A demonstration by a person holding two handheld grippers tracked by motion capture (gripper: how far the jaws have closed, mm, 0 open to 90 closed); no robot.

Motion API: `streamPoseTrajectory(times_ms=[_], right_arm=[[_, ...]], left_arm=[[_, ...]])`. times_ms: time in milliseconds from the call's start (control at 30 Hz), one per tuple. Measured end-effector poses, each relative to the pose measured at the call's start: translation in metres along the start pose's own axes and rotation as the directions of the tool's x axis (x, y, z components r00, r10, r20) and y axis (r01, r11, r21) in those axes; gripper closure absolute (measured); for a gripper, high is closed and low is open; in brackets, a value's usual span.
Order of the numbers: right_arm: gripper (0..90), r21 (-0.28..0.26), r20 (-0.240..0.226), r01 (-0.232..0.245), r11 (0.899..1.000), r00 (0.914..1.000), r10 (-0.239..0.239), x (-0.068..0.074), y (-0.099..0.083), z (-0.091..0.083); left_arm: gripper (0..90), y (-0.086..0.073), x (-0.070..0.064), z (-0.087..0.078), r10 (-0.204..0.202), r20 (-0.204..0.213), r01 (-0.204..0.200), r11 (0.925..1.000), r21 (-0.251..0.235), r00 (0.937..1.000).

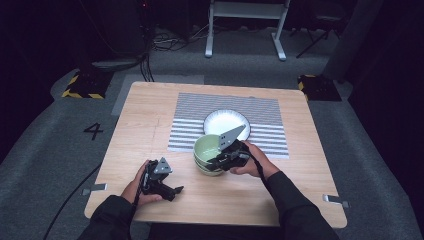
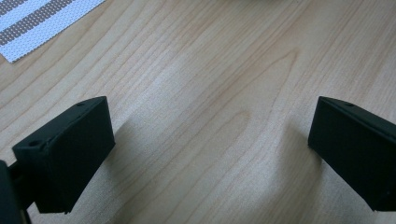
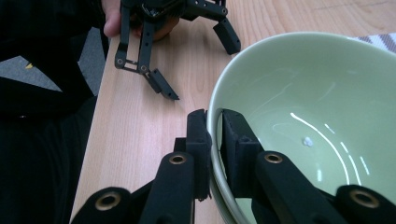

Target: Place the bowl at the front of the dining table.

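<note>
Left gripper (image 1: pixel 176 189): resting low over the pale wooden tabletop (image 1: pixel 150 125), jaws spread wide. In the left gripper view nothing but bare wood grain lies between them; a corner of the grey-and-white striped woven placemat (image 2: pixel 37 21) sits well ahead and to that gripper's left. Idle, as far as I can judge.

Ahead and to the right of the left gripper: the pale green glazed ceramic bowl (image 1: pixel 207 148). In the high view it seems to sit on top of a second bowl of like colour, a stacked pair, at the near edge of the placemat. Whether the top bowl is touching the lower one or already raised off it, I cannot tell.

Right gripper (image 3: pixel 214 133): jaws pressed together on the green bowl's rim, one black jaw outside the wall, one inside. The bowl's inside looks empty and clean.

Beyond the right gripper, farther onto the placemat: a white round ceramic plate (image 1: pixel 220 121) with a darker rim, bare, just behind the bowls.

Progress, by judgement: the grasp on the top bowl is made, so the pick-up stage is done or nearly so. Left to do: carry the bowl clear and set it down, probably on the plate or the mat; the destination is not certain from these views. Second bowl untouched.
</note>
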State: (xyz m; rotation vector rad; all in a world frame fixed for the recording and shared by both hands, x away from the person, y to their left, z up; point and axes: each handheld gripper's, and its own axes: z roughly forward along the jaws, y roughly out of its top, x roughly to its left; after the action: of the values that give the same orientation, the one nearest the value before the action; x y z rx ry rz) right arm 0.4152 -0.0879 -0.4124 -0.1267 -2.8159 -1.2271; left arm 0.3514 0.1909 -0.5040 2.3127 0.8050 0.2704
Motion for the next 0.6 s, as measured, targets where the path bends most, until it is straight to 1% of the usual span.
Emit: streamPoseTrajectory(times_ms=[133,200,233,267,400,433,533,600], right_arm=[[83.1,-0.017,0.003,-0.014,1.0,0.9999,0.014,0.0004,0.0003,-0.0012],[83.7,-0.044,0.023,-0.008,0.999,0.9997,0.009,0.0022,0.0019,-0.0039],[83.7,-0.049,0.021,-0.011,0.999,0.9997,0.012,0.0019,0.0025,-0.0052],[83.8,-0.05,0.019,-0.011,0.999,0.9998,0.012,0.0018,0.0025,-0.0056],[83.8,-0.053,0.037,-0.008,0.999,0.9993,0.01,0.0039,0.0023,-0.0052],[83.8,-0.058,0.05,-0.004,0.998,0.9987,0.007,0.0054,0.0024,-0.0048],[83.8,-0.054,0.07,0.004,0.999,0.9975,-0.001,0.008,0.0022,-0.0035],[83.8,-0.057,0.076,0.003,0.998,0.9971,0.001,0.0087,0.0022,-0.0032]], left_arm=[[0.3,0.0,0.0,0.0,0.0,0.0,0.0,1.0,0.0,1.0],[0.3,0.0,0.0,0.0,0.0,0.001,0.0,1.0,0.0,1.0],[0.3,0.0,-0.0001,0.0,0.0,0.0,0.0,1.0,0.0,1.0],[0.3,0.0,0.0,0.0,0.0,0.0,0.0,1.0,0.0,1.0],[0.3,0.0,0.0,0.0,0.0,0.0,0.0,1.0,0.0,1.0],[0.3,0.0,0.0,0.0,0.0,0.001,0.0,1.0,-0.001,1.0],[0.3,0.0,-0.0001,0.0,0.0,0.001,0.0,1.0,0.0,1.0],[0.3,0.0,0.0,0.0001,-0.001,0.001,0.001,1.0,0.0,1.0]])
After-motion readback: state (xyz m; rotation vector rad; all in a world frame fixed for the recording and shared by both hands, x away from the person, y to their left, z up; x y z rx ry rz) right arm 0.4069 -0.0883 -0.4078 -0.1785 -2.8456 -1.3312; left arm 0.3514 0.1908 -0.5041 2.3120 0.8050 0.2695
